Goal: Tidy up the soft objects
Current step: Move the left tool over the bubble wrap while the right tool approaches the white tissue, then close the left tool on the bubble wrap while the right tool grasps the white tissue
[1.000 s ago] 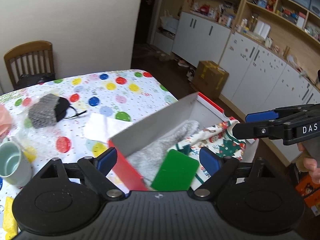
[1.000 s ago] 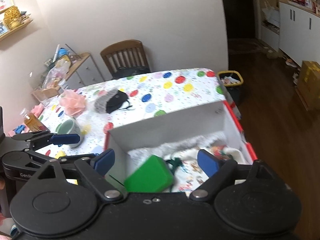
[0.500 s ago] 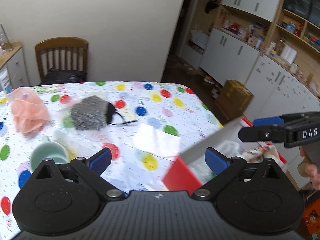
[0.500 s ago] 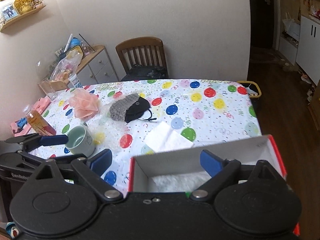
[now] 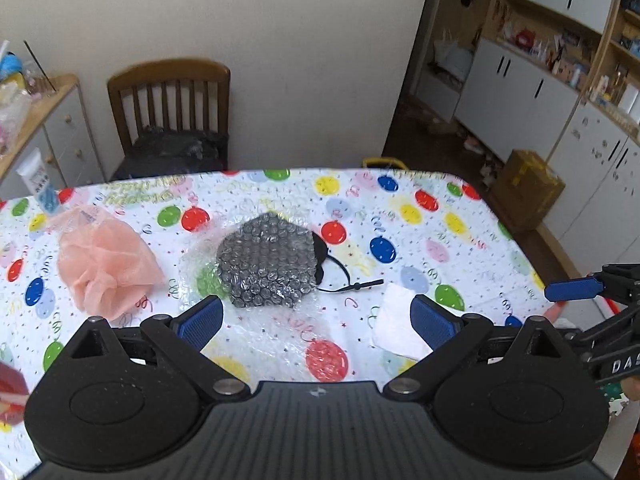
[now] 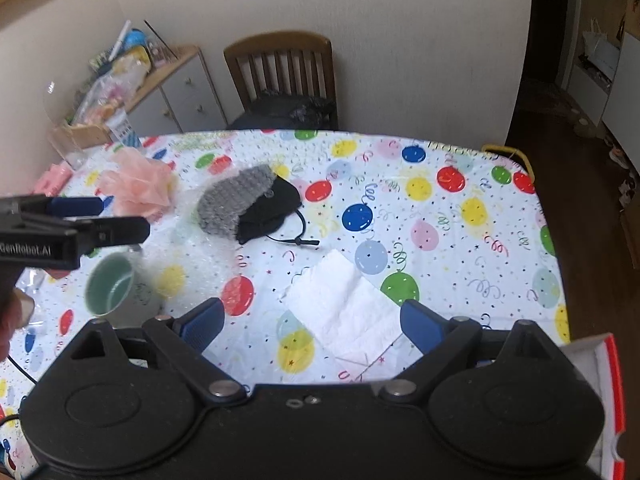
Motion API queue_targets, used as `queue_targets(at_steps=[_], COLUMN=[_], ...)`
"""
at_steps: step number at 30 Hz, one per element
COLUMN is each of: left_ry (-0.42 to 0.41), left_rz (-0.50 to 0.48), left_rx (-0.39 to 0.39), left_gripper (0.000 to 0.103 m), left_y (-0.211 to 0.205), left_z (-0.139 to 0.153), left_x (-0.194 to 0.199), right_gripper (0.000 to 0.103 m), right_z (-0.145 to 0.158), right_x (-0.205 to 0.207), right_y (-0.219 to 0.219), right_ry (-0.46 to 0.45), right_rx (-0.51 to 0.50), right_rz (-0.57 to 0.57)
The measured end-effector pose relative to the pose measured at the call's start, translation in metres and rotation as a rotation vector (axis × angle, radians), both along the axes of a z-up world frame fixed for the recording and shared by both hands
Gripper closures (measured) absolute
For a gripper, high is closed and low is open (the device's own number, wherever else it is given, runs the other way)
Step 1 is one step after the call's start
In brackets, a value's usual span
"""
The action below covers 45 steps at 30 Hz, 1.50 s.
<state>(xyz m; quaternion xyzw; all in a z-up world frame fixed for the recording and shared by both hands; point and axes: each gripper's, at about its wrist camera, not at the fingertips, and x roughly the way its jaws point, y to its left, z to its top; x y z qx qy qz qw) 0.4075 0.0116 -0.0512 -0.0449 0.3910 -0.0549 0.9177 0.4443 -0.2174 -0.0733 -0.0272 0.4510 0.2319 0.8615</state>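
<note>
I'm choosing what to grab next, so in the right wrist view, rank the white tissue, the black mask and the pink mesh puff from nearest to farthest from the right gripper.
1. White tissue: on the table just ahead of the open right gripper.
2. Black mask: mid-table, ahead and slightly left, beside the bubble wrap.
3. Pink mesh puff: far left of the table.

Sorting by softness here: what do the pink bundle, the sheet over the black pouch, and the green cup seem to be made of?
The pink bundle looks like gathered nylon mesh, sheer and ruffled. The sheet over the black pouch is clear bubble wrap, glossy with rows of round cells. The green cup appears glazed ceramic, smooth and thick-rimmed, though blurred.
</note>
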Motion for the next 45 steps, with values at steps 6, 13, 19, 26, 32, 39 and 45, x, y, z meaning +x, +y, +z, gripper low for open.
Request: queue_targets(at_steps=[6, 13, 19, 26, 32, 39, 45], left_ry=[0.108, 0.261, 0.346, 0.434, 0.499, 0.544, 0.546], left_rz=[-0.014, 0.025, 0.05, 0.096, 0.136, 0.157, 0.164], left_rx=[0.009, -0.019, 0.023, 0.059, 0.086, 0.099, 0.103], left_gripper=[0.003, 0.003, 0.003, 0.003, 0.004, 0.017, 0.027], left_y=[0.009, 0.02, 0.016, 0.011, 0.008, 0.009, 0.01], left_z=[-0.015, -0.047, -0.074, -0.101, -0.121, -0.137, -0.14], left_x=[0.045, 0.096, 0.125, 0.143, 0.152, 0.155, 0.154], right_gripper=[0.009, 0.009, 0.009, 0.009, 0.009, 0.01, 0.023], right_z=[-0.015, -0.037, -0.053, -0.075, -0.09, -0.11, -0.12], right_x=[0.024, 0.053, 0.076, 0.094, 0.105, 0.113, 0.117], right_y=[0.019, 0.045, 0.066, 0.086, 0.098, 0.103, 0.1], right_ry=[0.037, 0.117, 0.175, 0.203, 0.222, 0.252, 0.271], right_rx=[-0.056, -0.123, -0.172, -0.266, -0.318, -0.38, -0.392], right_rz=[0.039, 0.102, 0.169, 0.218, 0.249, 0.269, 0.268])
